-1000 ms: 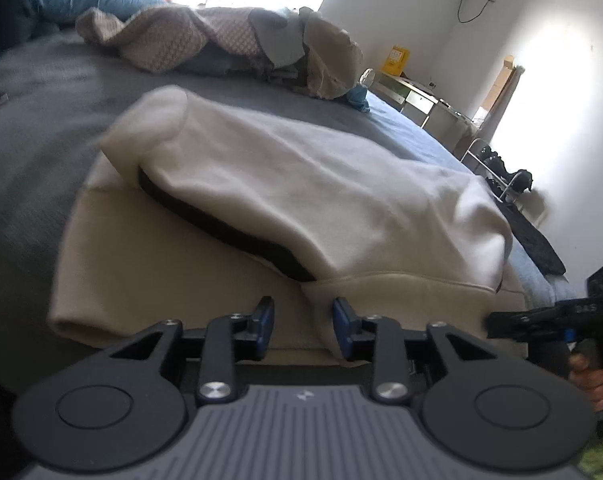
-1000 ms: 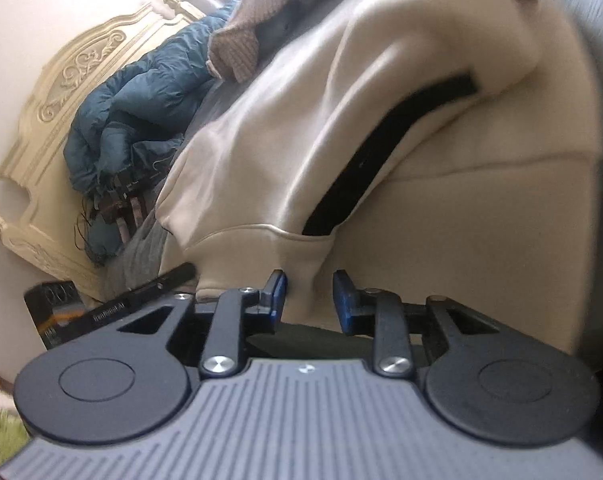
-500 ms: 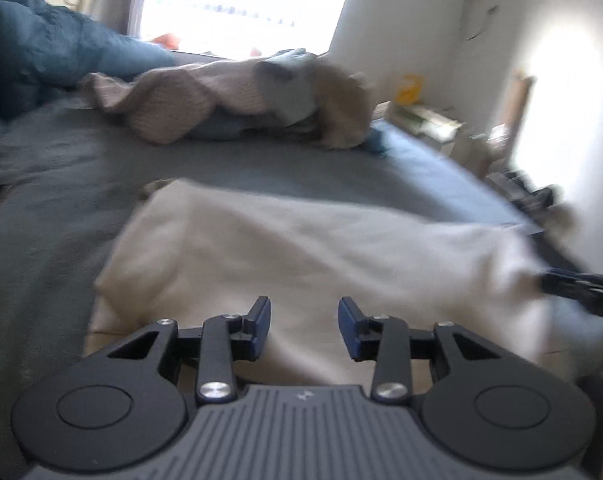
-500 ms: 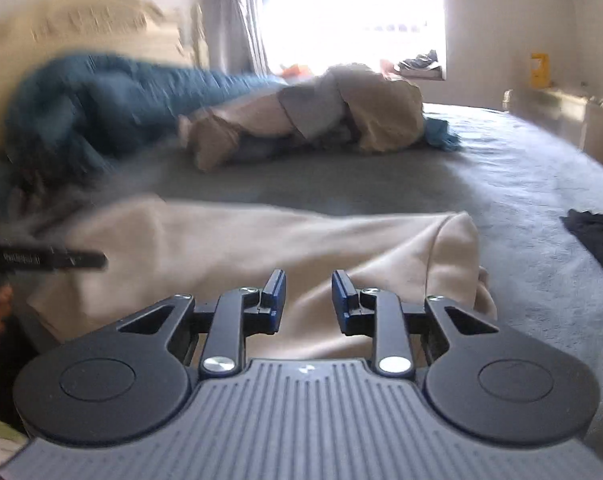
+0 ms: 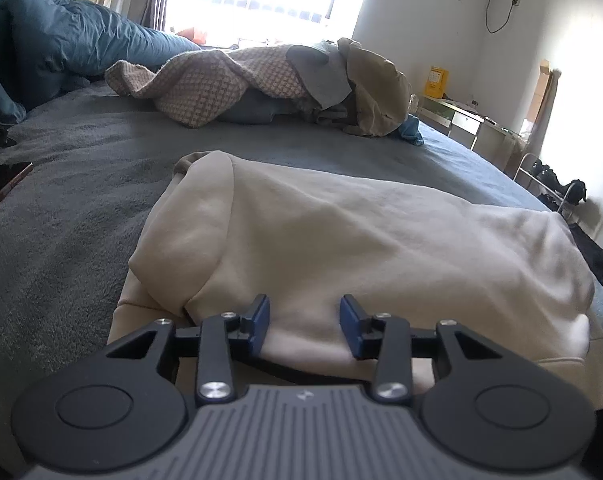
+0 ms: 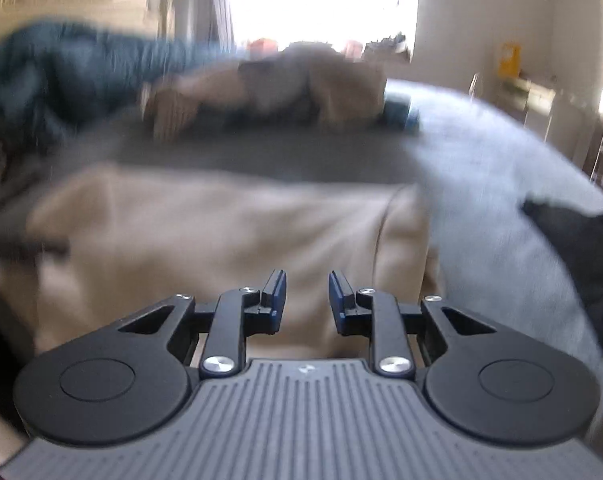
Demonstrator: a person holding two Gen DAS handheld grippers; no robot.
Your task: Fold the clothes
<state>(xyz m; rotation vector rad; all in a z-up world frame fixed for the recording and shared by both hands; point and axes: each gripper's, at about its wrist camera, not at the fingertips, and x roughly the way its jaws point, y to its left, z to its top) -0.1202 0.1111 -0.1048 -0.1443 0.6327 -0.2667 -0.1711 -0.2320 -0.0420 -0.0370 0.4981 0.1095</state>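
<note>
A cream sweatshirt (image 5: 361, 232) lies folded on the grey bed cover (image 5: 81, 200), one layer doubled over another. My left gripper (image 5: 304, 304) hovers at its near edge. Its jaws are opening, and no cloth is pinched between them. In the blurred right wrist view the same sweatshirt (image 6: 221, 232) fills the middle. My right gripper (image 6: 307, 280) sits above its near right corner, with a narrow gap between its blue pads and nothing in it.
A pile of unfolded clothes (image 5: 261, 80) lies further back on the bed, next to a blue duvet (image 5: 61, 40) at the headboard. A black garment (image 6: 581, 248) lies right of the sweatshirt. A desk (image 5: 461, 120) stands by the far wall.
Both views have swung from close on the sweatshirt's dark opening to looking level across the bed. The left jaws stand wider. The right gripper has left the left wrist view.
</note>
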